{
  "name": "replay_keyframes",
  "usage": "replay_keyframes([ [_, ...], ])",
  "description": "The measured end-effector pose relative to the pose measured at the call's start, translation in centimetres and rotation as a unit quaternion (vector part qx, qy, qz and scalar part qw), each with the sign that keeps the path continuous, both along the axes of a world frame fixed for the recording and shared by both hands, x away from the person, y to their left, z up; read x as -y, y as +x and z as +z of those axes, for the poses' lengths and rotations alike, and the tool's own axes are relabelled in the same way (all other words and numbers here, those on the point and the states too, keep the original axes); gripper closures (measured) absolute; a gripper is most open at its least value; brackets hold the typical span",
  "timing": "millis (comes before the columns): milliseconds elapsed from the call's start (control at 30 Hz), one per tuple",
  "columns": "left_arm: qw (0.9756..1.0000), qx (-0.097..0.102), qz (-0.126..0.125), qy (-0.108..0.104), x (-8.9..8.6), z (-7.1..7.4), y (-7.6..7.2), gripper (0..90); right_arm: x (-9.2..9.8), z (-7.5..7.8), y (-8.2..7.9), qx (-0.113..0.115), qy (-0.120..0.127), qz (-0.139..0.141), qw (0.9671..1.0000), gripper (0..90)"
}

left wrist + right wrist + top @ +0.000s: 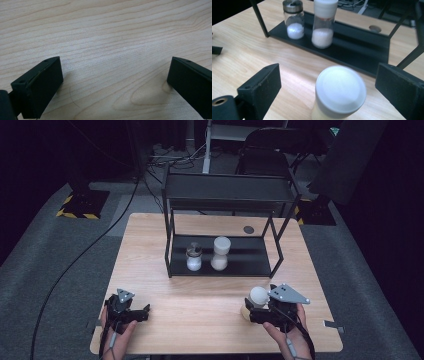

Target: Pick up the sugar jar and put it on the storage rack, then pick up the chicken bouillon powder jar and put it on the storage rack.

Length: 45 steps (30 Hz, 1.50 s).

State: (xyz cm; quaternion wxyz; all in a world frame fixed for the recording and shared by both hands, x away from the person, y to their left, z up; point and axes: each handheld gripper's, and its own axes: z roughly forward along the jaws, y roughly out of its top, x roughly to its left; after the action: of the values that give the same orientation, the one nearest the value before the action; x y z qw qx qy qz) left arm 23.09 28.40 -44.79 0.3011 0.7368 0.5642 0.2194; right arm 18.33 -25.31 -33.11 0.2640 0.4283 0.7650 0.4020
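A jar with a round white lid [258,295] and a pale yellowish body stands upright on the wooden table [200,325] at the front right. My right gripper [253,309] is open; its jaws stand on either side of the jar [340,92], with a gap on both sides. At the front left, my left gripper [144,312] rests low over the table, also open. Nothing but bare wood lies between the wide-apart jaws of the left gripper [115,65].
A black two-tier metal rack [235,265] stands mid-table. On its lower shelf [357,55] are a small metal-lidded shaker [193,257] [294,21] and a taller white-capped bottle [220,254] [323,25], both holding white grains. A round cable port [248,229] lies behind the rack.
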Motion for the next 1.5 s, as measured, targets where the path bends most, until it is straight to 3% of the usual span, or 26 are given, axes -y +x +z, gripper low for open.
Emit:
replay_keyframes([
  [300,1.0000,0.000,0.000,0.000,0.0,0.0,0.0,0.3,-0.2,-1.6,-0.2,-0.007,-0.006,-0.002,1.0000,6.2],
  [400,1.0000,0.000,0.000,0.000,0.0,0.0,0.0,0.3,-0.3,-2.2,-0.3,0.001,-0.013,-0.006,0.9999,6.0],
  [667,1.0000,0.000,0.000,0.000,0.0,0.0,0.0,0.3,-0.1,-3.1,-0.2,-0.004,-0.007,-0.013,0.9999,5.9],
  [933,1.0000,0.000,0.000,0.000,0.0,0.0,0.0,0.3,0.1,-4.4,0.7,-0.013,-0.012,-0.022,0.9996,7.2],
  [1133,1.0000,0.000,0.000,0.000,0.0,0.0,0.0,0.3,0.1,-5.1,1.6,-0.026,-0.013,-0.023,0.9993,15.0],
  [1300,1.0000,0.000,0.000,0.000,0.0,0.0,0.0,0.3,0.3,-5.6,1.8,-0.023,-0.017,-0.016,0.9995,32.2],
  [1500,1.0000,0.000,0.001,-0.001,0.0,0.0,0.0,0.5,0.7,-5.3,2.0,-0.023,-0.009,-0.007,0.9997,34.0],
])
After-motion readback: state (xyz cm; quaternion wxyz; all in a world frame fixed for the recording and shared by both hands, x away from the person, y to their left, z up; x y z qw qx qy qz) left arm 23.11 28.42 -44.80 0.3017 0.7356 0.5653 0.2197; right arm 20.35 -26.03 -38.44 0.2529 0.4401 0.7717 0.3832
